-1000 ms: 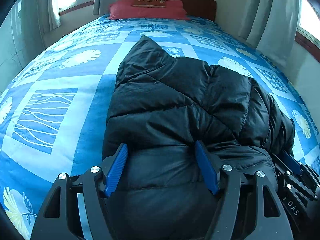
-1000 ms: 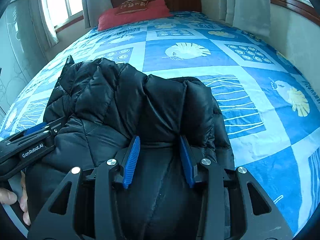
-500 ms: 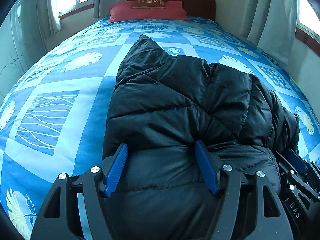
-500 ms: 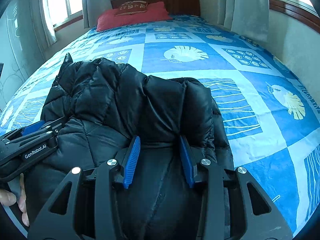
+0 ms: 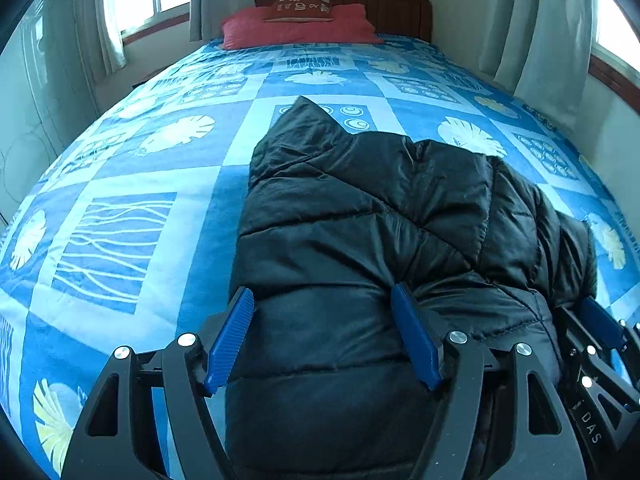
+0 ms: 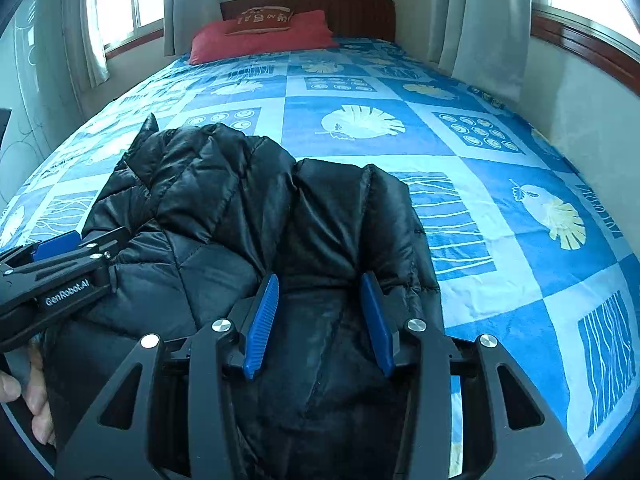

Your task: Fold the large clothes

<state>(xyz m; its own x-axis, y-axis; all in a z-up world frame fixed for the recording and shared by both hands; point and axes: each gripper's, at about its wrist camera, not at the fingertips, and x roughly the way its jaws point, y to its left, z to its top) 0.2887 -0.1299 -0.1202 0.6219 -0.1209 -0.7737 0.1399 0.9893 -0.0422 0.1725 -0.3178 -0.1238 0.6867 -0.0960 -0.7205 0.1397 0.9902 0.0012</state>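
A black quilted puffer jacket (image 5: 360, 216) lies bunched on the blue patterned bed (image 5: 132, 184); it also shows in the right wrist view (image 6: 224, 208). My left gripper (image 5: 322, 336) is shut on the jacket's near edge, a thick fold between its blue pads. My right gripper (image 6: 320, 320) is shut on the jacket's near edge further right. Each gripper shows in the other's view, the right one (image 5: 600, 344) at the far right and the left one (image 6: 60, 272) at the far left.
Red pillows (image 5: 296, 26) and a wooden headboard (image 5: 392, 8) are at the far end of the bed. Curtains and windows stand on both sides. A wall (image 6: 592, 120) runs close along the bed's right side. The person's fingers (image 6: 24, 400) show at lower left.
Both grippers have drawn back and up a little with the jacket held. More of the bed, headboard and wall shows at the far end.
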